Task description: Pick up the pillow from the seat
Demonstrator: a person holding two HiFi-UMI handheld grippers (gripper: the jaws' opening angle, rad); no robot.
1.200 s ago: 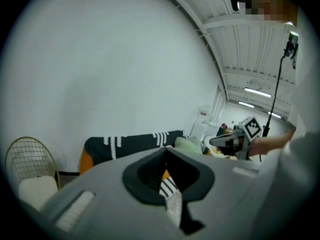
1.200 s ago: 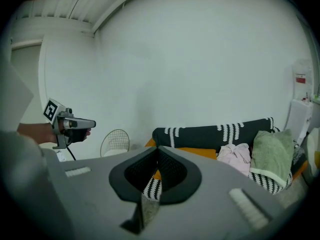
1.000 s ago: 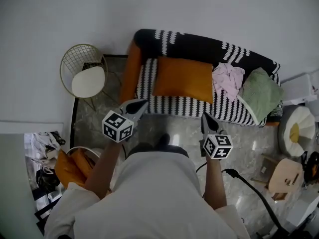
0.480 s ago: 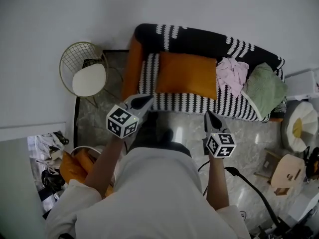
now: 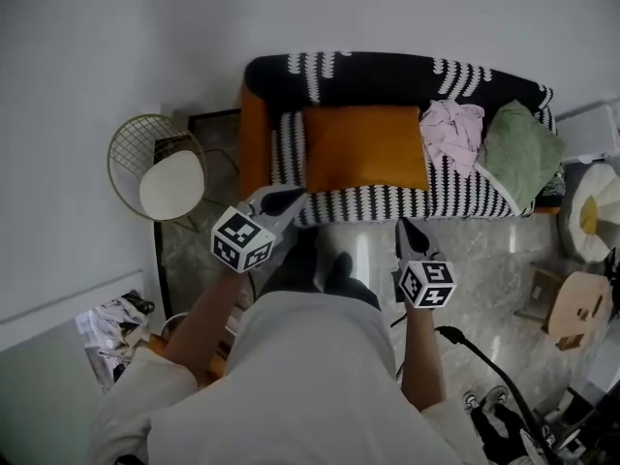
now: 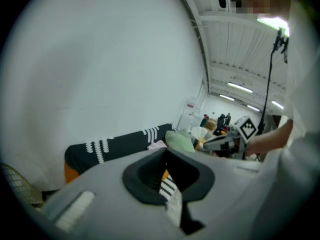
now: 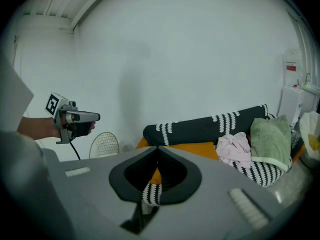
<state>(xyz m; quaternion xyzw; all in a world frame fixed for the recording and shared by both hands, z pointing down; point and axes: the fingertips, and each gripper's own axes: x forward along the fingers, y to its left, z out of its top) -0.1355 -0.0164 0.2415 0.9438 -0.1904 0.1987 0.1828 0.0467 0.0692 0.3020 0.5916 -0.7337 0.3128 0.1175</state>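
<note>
An orange pillow [image 5: 365, 147] lies flat on the seat of a black-and-white striped sofa [image 5: 387, 204]; in the right gripper view the pillow [image 7: 200, 148] shows between the sofa's back and my jaws. My left gripper [image 5: 294, 198] is shut and empty, held in the air just short of the sofa's front left edge. My right gripper [image 5: 403, 227] is also shut and empty, a little before the sofa's front edge. Both are apart from the pillow. In the left gripper view the right gripper [image 6: 207, 143] shows at the right.
A pink cloth [image 5: 451, 130] and a green cushion [image 5: 520, 149] lie on the sofa's right part. A gold wire chair with a white seat [image 5: 170, 173] stands left of the sofa. A small wooden stool [image 5: 573, 306] and a black cable [image 5: 489, 377] are on the right floor.
The person has stepped closer to the sofa; both grippers now sit nearer its front edge, still shut.
</note>
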